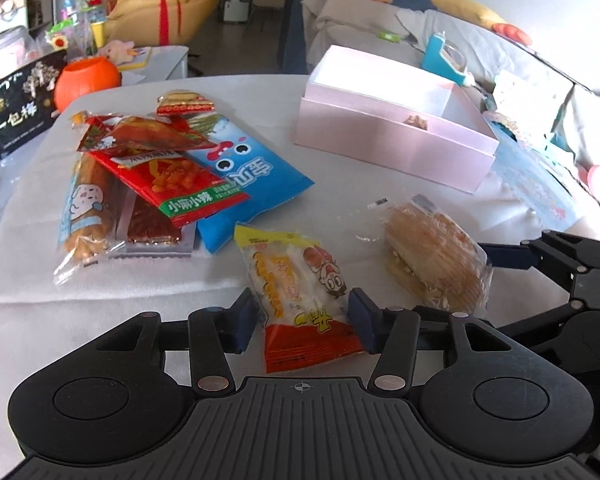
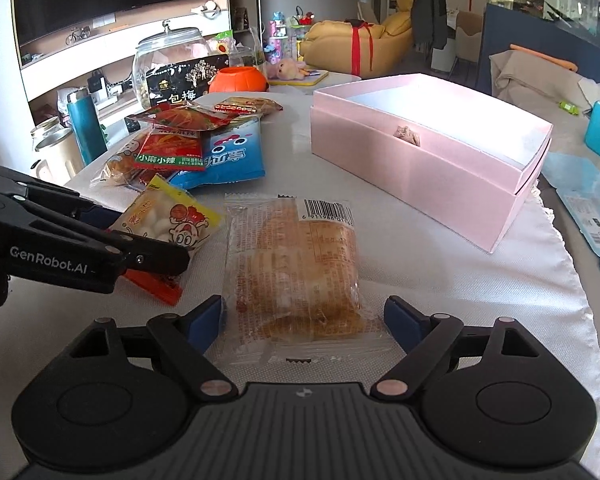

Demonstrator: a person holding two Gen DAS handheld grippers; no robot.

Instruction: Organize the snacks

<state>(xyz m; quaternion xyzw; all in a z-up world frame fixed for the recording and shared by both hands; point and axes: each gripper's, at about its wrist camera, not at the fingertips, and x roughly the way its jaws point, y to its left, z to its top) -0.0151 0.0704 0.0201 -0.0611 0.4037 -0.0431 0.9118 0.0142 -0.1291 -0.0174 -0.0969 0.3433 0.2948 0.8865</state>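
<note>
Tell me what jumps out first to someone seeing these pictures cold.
The open pink box at the table's far right stands out, nearly empty with one small snack inside. Left of it lies a bright heap of snack packets topped by a blue bag. Nearest the cameras, each open gripper straddles a snack: the left gripper around a yellow and orange packet, the right gripper around a clear-wrapped bread.

Bare cloth [image 2: 440, 280] before pink box [image 2: 420, 168]

Wrapped snacks [image 1: 148, 176] beside pink box [image 1: 392, 148]
</note>
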